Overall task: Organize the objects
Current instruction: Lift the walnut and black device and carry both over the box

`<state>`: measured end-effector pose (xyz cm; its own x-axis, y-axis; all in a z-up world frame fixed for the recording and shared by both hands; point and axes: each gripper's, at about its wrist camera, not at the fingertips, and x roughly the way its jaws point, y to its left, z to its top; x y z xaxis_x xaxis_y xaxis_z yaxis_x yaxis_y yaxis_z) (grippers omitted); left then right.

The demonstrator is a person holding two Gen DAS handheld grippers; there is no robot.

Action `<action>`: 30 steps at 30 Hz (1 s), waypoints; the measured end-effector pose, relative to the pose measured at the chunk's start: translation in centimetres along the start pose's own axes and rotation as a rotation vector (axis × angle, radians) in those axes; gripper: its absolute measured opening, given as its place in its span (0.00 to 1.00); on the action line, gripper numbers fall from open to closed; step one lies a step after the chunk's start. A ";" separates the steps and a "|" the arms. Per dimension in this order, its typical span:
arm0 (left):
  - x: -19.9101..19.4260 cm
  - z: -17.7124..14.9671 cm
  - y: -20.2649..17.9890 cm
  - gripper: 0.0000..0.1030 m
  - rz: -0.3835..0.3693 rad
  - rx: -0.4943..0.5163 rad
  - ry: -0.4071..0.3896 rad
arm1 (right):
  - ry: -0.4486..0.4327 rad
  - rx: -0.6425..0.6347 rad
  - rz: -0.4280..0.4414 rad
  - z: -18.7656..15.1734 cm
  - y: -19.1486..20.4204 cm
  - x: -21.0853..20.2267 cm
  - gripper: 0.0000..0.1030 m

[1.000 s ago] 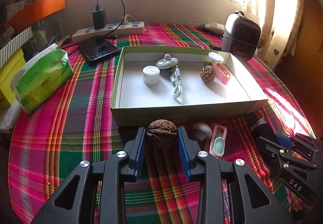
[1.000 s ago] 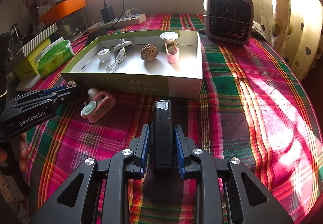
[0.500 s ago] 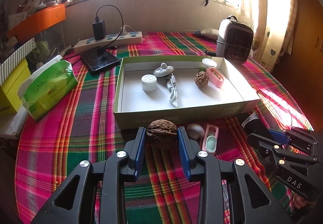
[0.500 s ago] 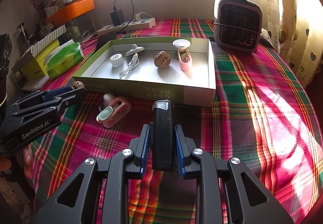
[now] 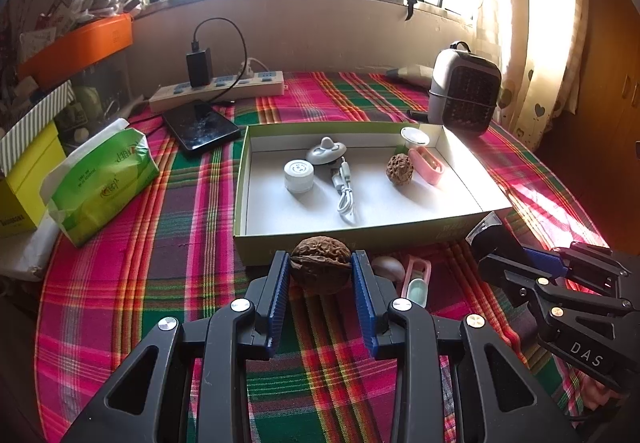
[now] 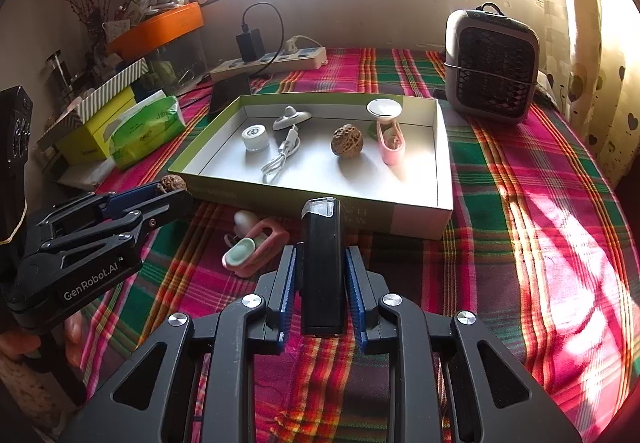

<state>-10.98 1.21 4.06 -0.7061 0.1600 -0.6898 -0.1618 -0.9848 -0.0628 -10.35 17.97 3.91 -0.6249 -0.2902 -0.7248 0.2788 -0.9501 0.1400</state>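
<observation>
My left hand-held gripper (image 5: 320, 271) is clenched on a walnut (image 5: 320, 265), my right hand-held gripper (image 6: 320, 271) on a black lighter (image 6: 321, 267), both short of the green tray (image 5: 256, 239), presumably their destination. The pink item (image 6: 256, 249) on the counter (image 6: 520, 243) is hard to identify.

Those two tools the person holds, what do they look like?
Both are black plastic frames with triangular cutouts and silver bolts. Ribbed blue fingers line each inside. The left tool bears white "GenRobot.AI" lettering; the right tool reads "DAS".
</observation>
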 end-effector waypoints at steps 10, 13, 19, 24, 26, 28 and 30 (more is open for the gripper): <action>0.3 1.1 0.5 0.28 -0.023 -0.016 0.008 | -0.011 -0.002 0.033 1.7 0.2 0.1 0.24; 0.6 1.5 0.7 0.28 -0.032 -0.027 0.012 | -0.014 -0.015 0.036 2.4 0.4 0.3 0.24; 1.2 2.3 1.3 0.28 -0.040 -0.047 0.019 | -0.015 -0.016 0.054 3.8 0.3 0.8 0.24; 1.9 2.8 1.6 0.28 -0.033 -0.049 0.024 | -0.006 -0.017 0.062 4.8 0.2 1.6 0.24; 2.2 3.1 1.7 0.28 -0.034 -0.052 0.027 | 0.000 -0.017 0.068 5.2 0.1 1.9 0.24; 2.5 3.3 1.8 0.28 -0.033 -0.058 0.027 | 0.007 -0.017 0.067 5.6 0.1 2.4 0.24; 2.8 3.6 1.9 0.28 -0.032 -0.058 0.027 | 0.014 -0.022 0.069 6.0 0.1 2.9 0.24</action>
<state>-15.73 0.08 4.62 -0.6821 0.1902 -0.7061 -0.1434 -0.9816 -0.1258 -16.52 16.37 5.86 -0.5932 -0.3536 -0.7233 0.3372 -0.9249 0.1756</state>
